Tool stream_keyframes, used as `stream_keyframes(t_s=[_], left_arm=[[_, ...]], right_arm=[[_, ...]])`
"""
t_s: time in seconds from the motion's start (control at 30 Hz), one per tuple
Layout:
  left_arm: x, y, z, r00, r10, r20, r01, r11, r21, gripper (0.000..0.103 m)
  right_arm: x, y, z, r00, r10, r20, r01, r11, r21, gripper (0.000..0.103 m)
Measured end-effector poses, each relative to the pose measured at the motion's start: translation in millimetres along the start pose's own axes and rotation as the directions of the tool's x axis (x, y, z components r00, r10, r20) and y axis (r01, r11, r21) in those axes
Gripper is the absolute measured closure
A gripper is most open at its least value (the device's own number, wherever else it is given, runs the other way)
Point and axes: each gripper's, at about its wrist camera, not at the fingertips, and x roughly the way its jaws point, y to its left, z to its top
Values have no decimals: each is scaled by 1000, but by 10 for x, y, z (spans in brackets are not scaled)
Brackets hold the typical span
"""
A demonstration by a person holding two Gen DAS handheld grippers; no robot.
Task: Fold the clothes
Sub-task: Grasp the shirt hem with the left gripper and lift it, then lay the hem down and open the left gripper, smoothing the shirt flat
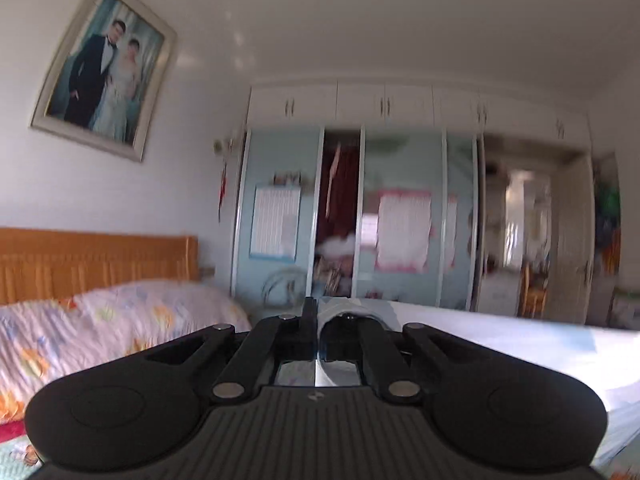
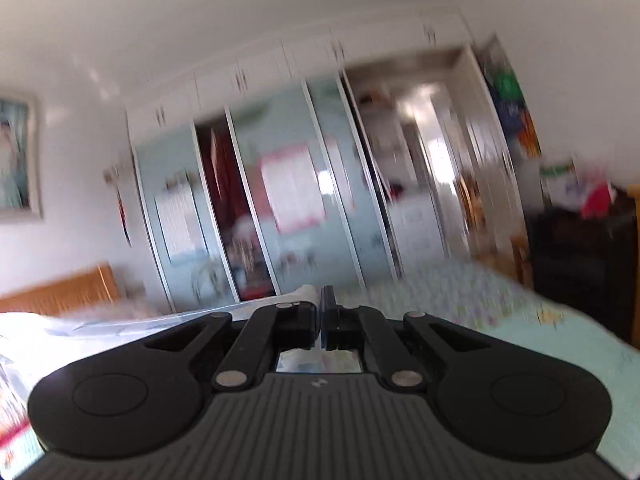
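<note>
Two views take in my bedroom's sliding-door wardrobe (image 1: 360, 216), then the bed (image 2: 460, 312) with its wooden headboard (image 1: 96, 264), where my left claw (image 1: 316, 320) and right claw (image 2: 321, 312) each clamp the pale garment (image 1: 500, 344) stretched between them above the mattress.

Your black left gripper (image 1: 316, 320) and right gripper (image 2: 321, 312), pale blue-white garment (image 1: 500, 344), orange headboard (image 1: 96, 260), floral pastel quilt (image 1: 112, 320), mint bedsheet (image 2: 460, 320), light-blue wardrobe doors (image 1: 400, 208).

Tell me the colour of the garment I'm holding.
White or very pale blue garment; the left wrist view shows it best.
</note>
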Motion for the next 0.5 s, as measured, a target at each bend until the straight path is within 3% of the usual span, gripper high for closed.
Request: stream_keyframes(t_s=[0.03, 0.1, 0.2, 0.3, 0.37, 0.5], left_arm=[[-101, -21, 215, 999, -16, 42, 16, 1000, 3, 102], [-255, -30, 290, 998, -27, 60, 24, 998, 54, 102], [-369, 70, -139, 998, -39, -41, 44, 993, 106, 98], [-399, 157, -1048, 973, -13, -232, 53, 985, 165, 100], [-510, 309, -1761, 932, 8, -362, 63, 981, 184, 101], [-811, 562, -2962, 818, 35, -574, 75, 983, 168, 101]], right_arm=[[-117, 46, 156, 999, 13, 42, -13, 1000, -3, 102], [-291, 47, 191, 999, 17, 43, -17, 1000, -6, 102], [-452, -99, -218, 998, -11, -70, 11, 1000, -5, 102], [-603, -281, -876, 968, -23, -252, 32, 999, 31, 102], [-782, -337, -1358, 931, -43, -362, 56, 998, 25, 102], [-1203, -503, -2200, 835, -83, -543, 134, 989, 55, 102]])
